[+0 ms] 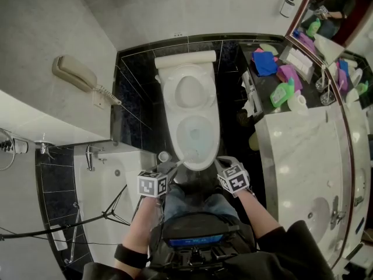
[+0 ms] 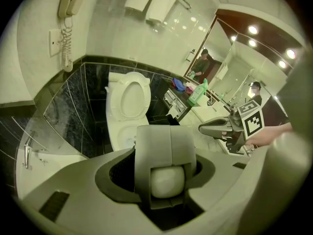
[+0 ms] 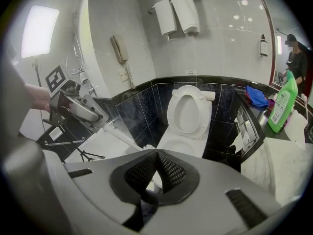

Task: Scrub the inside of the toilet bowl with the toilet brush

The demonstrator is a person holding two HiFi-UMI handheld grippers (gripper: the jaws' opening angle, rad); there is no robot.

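Note:
The white toilet (image 1: 197,134) stands with seat and lid (image 1: 189,89) raised and the bowl (image 3: 180,148) open. My left gripper (image 1: 169,169) is just left of the bowl's front rim, shut on the toilet brush. The rounded end of the handle (image 2: 166,181) shows between its fingers. In the right gripper view the white handle (image 3: 115,132) slants down from the left gripper (image 3: 100,121) to the bristle head (image 3: 142,147) at the bowl's near left rim, partly hidden by my jaws. My right gripper (image 3: 156,154) is shut on nothing, right of the rim (image 1: 224,163).
A small round brush holder (image 1: 165,156) sits on the floor left of the toilet. A wall phone (image 1: 76,73) hangs at left over a bathtub (image 1: 99,206). At right is a marble counter (image 1: 303,139) with a green bottle (image 1: 281,94) and a sink (image 1: 317,212).

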